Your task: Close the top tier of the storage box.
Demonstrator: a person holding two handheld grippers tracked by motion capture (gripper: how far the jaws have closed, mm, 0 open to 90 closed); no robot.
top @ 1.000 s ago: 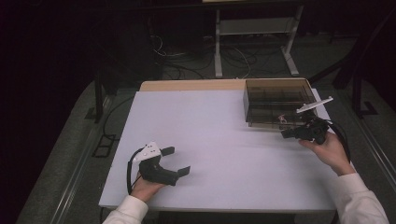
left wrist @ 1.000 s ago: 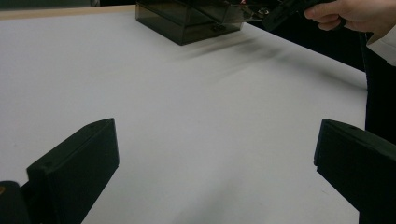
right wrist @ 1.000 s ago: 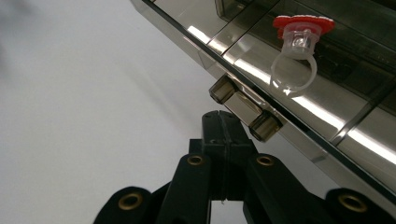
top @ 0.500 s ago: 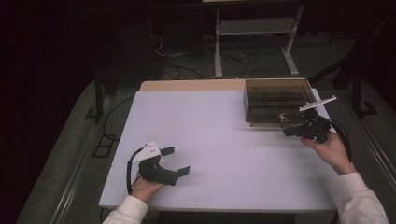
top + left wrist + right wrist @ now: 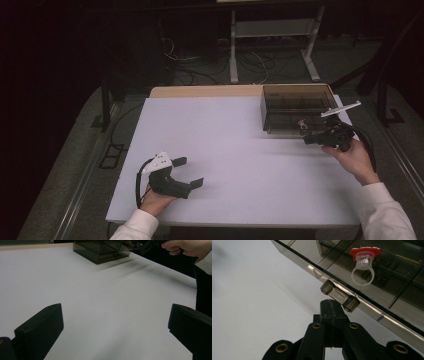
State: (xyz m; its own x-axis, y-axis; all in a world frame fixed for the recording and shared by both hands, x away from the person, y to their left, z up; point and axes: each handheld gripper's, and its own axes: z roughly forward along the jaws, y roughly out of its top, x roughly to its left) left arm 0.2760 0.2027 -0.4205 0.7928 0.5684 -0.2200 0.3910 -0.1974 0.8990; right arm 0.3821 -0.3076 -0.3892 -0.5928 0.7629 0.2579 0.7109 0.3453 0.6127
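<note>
While my left gripper (image 5: 189,172) rests with jaws spread wide at the near left of the table (image 5: 230,140), my right gripper (image 5: 332,305), clenched on nothing, meets the handle (image 5: 339,295) of the smoky box (image 5: 295,105) at far right.

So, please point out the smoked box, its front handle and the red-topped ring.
smoked box (image 5: 295,95), high view, back wall.
front handle (image 5: 339,295), right gripper view, middle bar.
red-topped ring (image 5: 364,265), right gripper view, clear body.

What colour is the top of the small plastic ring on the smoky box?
Red, above a clear plastic band; the ring shows best in the right gripper view.
</note>
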